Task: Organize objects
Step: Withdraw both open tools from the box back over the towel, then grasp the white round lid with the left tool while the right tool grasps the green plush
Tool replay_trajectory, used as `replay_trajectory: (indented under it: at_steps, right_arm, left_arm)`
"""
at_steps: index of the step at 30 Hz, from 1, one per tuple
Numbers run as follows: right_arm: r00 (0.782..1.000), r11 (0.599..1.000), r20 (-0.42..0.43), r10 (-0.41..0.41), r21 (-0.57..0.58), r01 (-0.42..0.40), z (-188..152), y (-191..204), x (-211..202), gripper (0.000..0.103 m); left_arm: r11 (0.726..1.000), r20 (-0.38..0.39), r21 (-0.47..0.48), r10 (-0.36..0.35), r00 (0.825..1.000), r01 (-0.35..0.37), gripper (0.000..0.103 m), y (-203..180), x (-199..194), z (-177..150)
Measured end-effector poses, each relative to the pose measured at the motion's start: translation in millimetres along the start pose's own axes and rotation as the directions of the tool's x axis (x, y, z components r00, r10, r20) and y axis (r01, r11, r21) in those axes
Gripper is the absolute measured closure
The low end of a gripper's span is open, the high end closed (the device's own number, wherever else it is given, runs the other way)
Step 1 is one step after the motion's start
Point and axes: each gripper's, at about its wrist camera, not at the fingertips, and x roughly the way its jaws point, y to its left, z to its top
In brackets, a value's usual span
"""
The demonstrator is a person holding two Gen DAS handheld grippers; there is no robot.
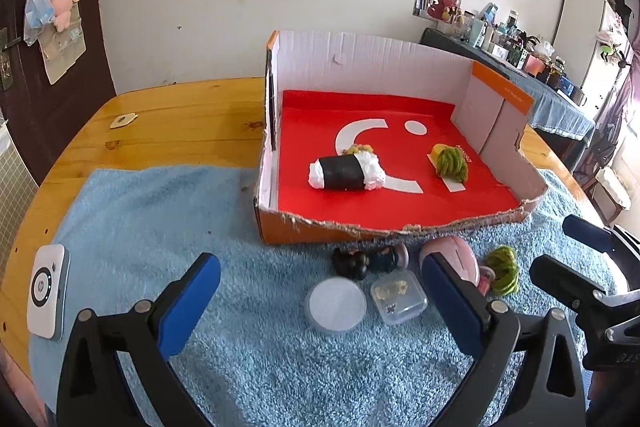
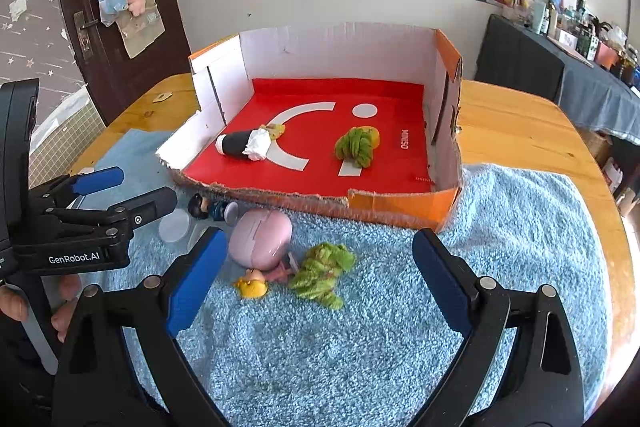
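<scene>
An orange cardboard box (image 1: 360, 63) (image 2: 320, 43) with a red floor stands on a blue towel (image 1: 160, 207). In it lie a white toy roll with a black band (image 1: 346, 173) (image 2: 242, 145) and a green yarn bundle on something yellow (image 1: 450, 163) (image 2: 356, 145). My left gripper (image 1: 320, 291) is open above a round white lid (image 1: 336, 303) and a small clear box (image 1: 398, 297). My right gripper (image 2: 320, 279) is open over a loose green yarn bundle (image 2: 322, 275), a yellow-haired doll (image 2: 252, 285) and a pink egg-shaped case (image 2: 260, 237). Neither gripper touches anything.
A dark figurine (image 1: 368, 261) (image 2: 212, 207) lies just in front of the box's torn front edge. A white handheld device (image 1: 48, 291) sits at the towel's left edge. Bare wooden table (image 2: 520, 131) lies right of the box. A hand (image 2: 16, 303) holds the left gripper's handle.
</scene>
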Motion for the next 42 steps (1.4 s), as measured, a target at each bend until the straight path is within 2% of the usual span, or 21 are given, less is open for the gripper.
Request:
replay_trajectory:
  at_steps: [22, 24, 27, 31, 33, 36, 39, 42]
  right_arm:
    - [0.999, 1.0, -0.047, -0.011, 0.021, 0.012, -25.7, -3.1, 14.1, 0.009]
    - [0.999, 1.0, -0.05, -0.007, 0.029, 0.009, -26.2, -5.8, 15.4, 0.025]
    - [0.998, 0.999, -0.064, -0.001, 0.04, 0.004, -27.8, -9.0, 19.3, 0.039]
    - [0.997, 0.999, -0.074, 0.006, 0.039, -0.003, -30.6, -9.8, 22.7, 0.044]
    - [0.997, 0.999, -0.079, 0.011, 0.039, -0.008, -31.7, -10.1, 24.3, 0.052]
    - [0.996, 0.999, -0.084, 0.011, 0.039, -0.008, -32.9, -10.8, 26.4, 0.056]
    - [0.997, 0.999, -0.083, 0.007, 0.042, -0.003, -32.4, -13.1, 26.0, 0.058]
    - [0.996, 0.999, -0.084, 0.0, 0.038, 0.003, -30.8, -13.7, 26.8, 0.058]
  left_arm:
    - [1.0, -0.05, -0.009, -0.007, 0.999, 0.006, 0.002, 6.5, 15.5, -24.2]
    - [1.0, -0.053, -0.011, -0.009, 0.999, 0.009, 0.006, 7.0, 16.3, -24.7]
    - [1.0, -0.063, -0.011, -0.021, 0.998, 0.021, 0.011, 7.4, 18.7, -26.2]
    - [1.0, -0.067, 0.007, -0.025, 0.997, 0.026, 0.013, 3.9, 20.7, -28.6]
    - [0.999, -0.068, 0.018, -0.027, 0.997, 0.028, 0.016, 1.5, 21.4, -29.4]
    - [0.999, -0.065, 0.022, -0.032, 0.997, 0.034, 0.017, 0.7, 22.1, -29.1]
    - [0.999, -0.064, 0.02, -0.032, 0.997, 0.033, 0.018, 2.4, 22.3, -28.6]
    - [0.999, -0.065, 0.016, -0.029, 0.997, 0.03, 0.023, 6.4, 23.5, -28.3]
